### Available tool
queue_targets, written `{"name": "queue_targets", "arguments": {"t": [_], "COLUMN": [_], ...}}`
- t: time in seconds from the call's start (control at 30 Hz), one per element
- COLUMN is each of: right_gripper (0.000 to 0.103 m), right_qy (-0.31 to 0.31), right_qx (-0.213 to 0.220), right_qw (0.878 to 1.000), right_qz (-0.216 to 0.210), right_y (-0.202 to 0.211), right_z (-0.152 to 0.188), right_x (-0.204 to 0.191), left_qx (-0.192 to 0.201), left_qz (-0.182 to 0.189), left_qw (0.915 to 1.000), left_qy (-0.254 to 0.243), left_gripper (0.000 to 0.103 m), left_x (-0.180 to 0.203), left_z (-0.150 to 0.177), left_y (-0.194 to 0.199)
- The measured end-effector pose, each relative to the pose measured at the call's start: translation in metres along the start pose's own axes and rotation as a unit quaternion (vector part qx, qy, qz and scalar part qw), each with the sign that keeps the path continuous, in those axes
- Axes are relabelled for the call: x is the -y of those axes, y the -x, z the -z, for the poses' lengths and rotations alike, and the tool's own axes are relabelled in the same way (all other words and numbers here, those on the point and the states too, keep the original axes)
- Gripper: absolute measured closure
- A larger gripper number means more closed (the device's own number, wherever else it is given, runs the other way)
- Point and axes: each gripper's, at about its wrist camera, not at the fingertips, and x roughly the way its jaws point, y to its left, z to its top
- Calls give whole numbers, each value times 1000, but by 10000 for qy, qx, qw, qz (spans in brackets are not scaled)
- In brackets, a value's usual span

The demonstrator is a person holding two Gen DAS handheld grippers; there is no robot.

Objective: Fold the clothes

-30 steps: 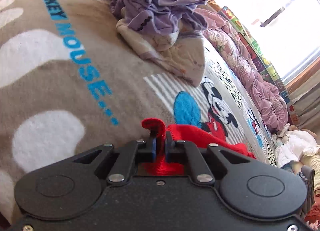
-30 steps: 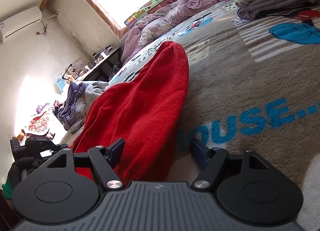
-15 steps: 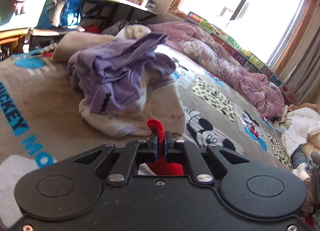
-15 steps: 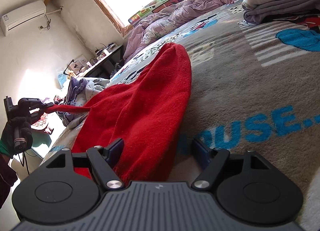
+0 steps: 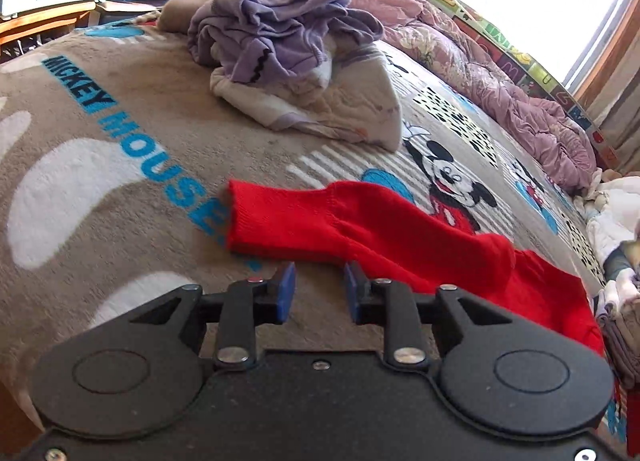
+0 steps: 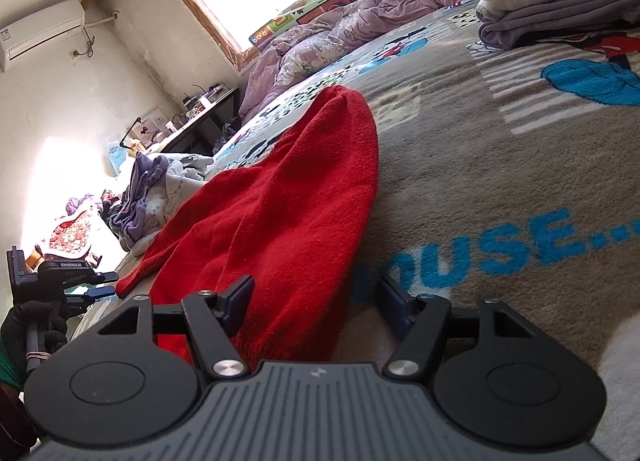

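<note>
A red knit sweater [image 5: 360, 221] lies sprawled on the cartoon blanket [image 5: 120, 149]; left gripper [image 5: 320, 293] opening, empty, sleeve at twelve o'clock; right gripper [image 6: 316, 305] closing around the hem, not yet pinching; soft, light, likely best taken by its cuffs.

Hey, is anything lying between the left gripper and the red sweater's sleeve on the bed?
Nothing visible does. The left gripper, its jaws opening with nothing between them, sits just short of the red sweater; only bare blanket separates them. The purple clothes pile lies well beyond the sleeve, out of the way.
</note>
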Motion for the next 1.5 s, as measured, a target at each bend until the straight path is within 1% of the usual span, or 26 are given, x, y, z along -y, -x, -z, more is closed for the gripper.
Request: {"name": "queue_targets", "arguments": {"t": [0.1,0.2,0.23,0.27,0.3,0.33,0.4,0.53,0.6,0.63,0.67,0.7,0.9,0.93,1.0,1.03,1.1,1.13,1.17,1.2,1.23,1.3,1.33,1.37,1.43,1.5], "right_gripper": [41,47,55,65,68,68,68,68,78,85,88,88,92,93,93,93,84,68,40,32,34,39,45,67,93,94], "right_qy": [48,78,136,257,377,503,607,614,642,667,691,716,746,769,730,592,45,-229,-386,-393,-399,-383,-322,-262,-5,163], "right_qx": [-157,-154,-133,-106,-78,-35,79,284,353,408,464,520,964,1002,921,822,537,393,259,138,16,-203,-270,-337,-344,-155], "right_qw": [9998,9996,9995,9990,9982,9971,9958,9956,9954,9949,9943,9937,9876,9865,9867,9889,9954,9969,9975,9980,9983,9985,9987,9988,9988,9987], "right_qz": [105,202,252,355,457,567,675,646,621,645,669,693,986,1041,1124,1083,789,640,532,477,422,322,290,258,358,455], "right_y": [14,26,28,29,30,31,32,32,33,35,37,39,64,68,73,72,68,65,61,55,49,37,32,27,25,31], "right_z": [4,8,9,10,11,11,10,4,0,-3,-6,-9,-53,-61,-78,-82,-81,-81,-78,-71,-65,-52,-47,-42,-38,-44], "right_x": [-6,-12,-15,-19,-23,-27,-33,-37,-38,-38,-39,-39,-20,-15,-5,0,11,17,19,16,13,7,2,-3,-13,-16], "left_qx": [-207,-374,-429,-343,-323,-319,-347,-323,-338,-346,-350,-353,-376,-384,-391,-392,-388,-386,-382,-378,-373,-364,-359,-361,-374,-386], "left_qz": [436,555,589,572,574,605,716,899,935,951,961,970,1018,1034,1059,1066,1073,1075,1078,1082,1082,1081,1081,1089,1116,1135], "left_qw": [9988,9976,9971,9971,9964,9957,9958,9951,9948,9947,9946,9945,9939,9938,9935,9934,9933,9933,9933,9932,9932,9931,9931,9930,9928,9926], "left_qy": [14,-161,-222,-358,-538,-625,-449,-237,-204,-189,-185,-184,-175,-171,-161,-161,-172,-175,-187,-200,-222,-258,-275,-273,-234,-204], "left_gripper": [76,75,74,72,68,65,65,65,65,65,65,64,61,60,59,59,58,58,58,57,56,56,56,56,56,56], "left_x": [20,36,41,45,50,53,49,39,37,37,36,36,34,34,34,34,35,35,36,36,37,38,38,38,36,35], "left_z": [34,65,76,81,83,83,82,85,85,85,85,85,84,84,83,83,84,84,84,84,84,85,85,85,84,84], "left_y": [2,-4,-6,-4,-3,-2,-3,-5,-5,-5,-5,-4,-2,-2,-3,-4,-5,-6,-6,-7,-7,-7,-7,-7,-7,-7]}}
